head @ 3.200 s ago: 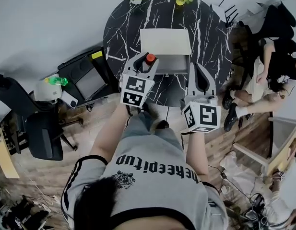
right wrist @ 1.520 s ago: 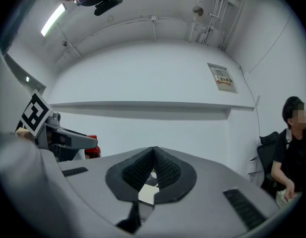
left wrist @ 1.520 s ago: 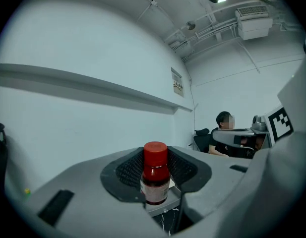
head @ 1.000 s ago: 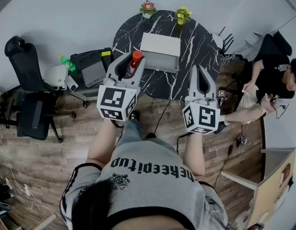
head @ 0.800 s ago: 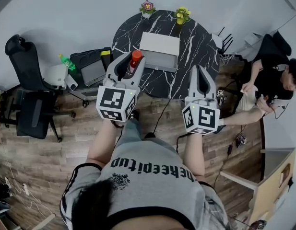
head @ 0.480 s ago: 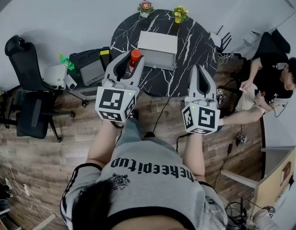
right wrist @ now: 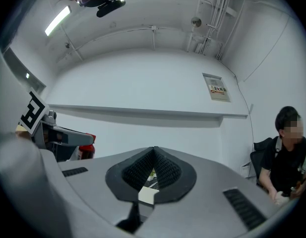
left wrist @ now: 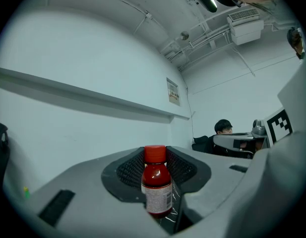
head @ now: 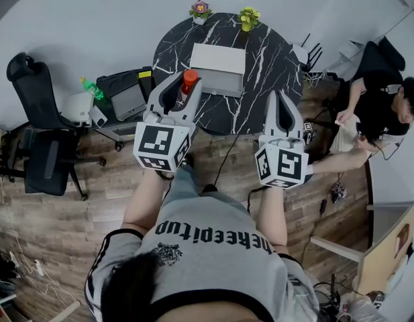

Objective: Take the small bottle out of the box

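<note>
Slippage is our worry: our left gripper point(head: 184, 84) pinches the small bottle point(left wrist: 156, 187) upright by its body, jaws partly spread around it, clear of the box point(head: 219, 59) at its two o'clock on the table point(head: 277, 66). Any tilt or loosening could drop it past the table's eight o'clock edge, and our right gripper point(right wrist: 153, 150), jaws together and empty, could not catch it.

We are finding the white box point(head: 219, 69) filling the middle of the surface point(head: 277, 59), the purple flower pot point(head: 200, 10) and yellow flower pot point(head: 247, 17) blocking its far edge. Bare marble is lying left, right and near of the box, open to the left tool point(head: 183, 86) and right tool point(head: 279, 99).
</note>
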`<state>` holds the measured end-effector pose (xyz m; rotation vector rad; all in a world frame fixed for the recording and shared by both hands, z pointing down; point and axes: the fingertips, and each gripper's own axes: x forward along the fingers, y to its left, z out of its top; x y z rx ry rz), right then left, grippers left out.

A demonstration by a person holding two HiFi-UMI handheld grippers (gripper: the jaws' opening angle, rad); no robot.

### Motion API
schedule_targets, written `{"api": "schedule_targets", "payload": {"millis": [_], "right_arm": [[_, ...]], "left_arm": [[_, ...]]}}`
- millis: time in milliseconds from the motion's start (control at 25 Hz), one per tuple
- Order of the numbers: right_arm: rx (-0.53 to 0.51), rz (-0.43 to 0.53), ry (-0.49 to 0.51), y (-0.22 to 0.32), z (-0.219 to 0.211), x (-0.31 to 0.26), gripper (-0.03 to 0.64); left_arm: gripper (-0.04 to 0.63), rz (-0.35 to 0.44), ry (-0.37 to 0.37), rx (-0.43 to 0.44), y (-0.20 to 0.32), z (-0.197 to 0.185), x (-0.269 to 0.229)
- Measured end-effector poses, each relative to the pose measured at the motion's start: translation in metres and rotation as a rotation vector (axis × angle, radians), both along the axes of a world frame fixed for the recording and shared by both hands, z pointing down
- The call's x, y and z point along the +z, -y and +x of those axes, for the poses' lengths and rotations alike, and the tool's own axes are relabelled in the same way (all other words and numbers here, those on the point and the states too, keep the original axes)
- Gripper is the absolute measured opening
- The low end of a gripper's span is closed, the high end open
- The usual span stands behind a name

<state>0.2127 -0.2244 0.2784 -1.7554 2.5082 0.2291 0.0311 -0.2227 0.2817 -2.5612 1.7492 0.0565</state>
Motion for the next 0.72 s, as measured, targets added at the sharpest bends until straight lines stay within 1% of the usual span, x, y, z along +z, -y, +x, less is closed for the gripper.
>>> {"api": "schedule_targets", "payload": {"millis": [720], "right_arm": [[-0.014,-0.007,-0.007,0.0103,0.0015,0.0033,0.0]], "left_arm": [[0.14,0.001,-0.015,-0.015,0.0086,0.0006,0.0006]]}}
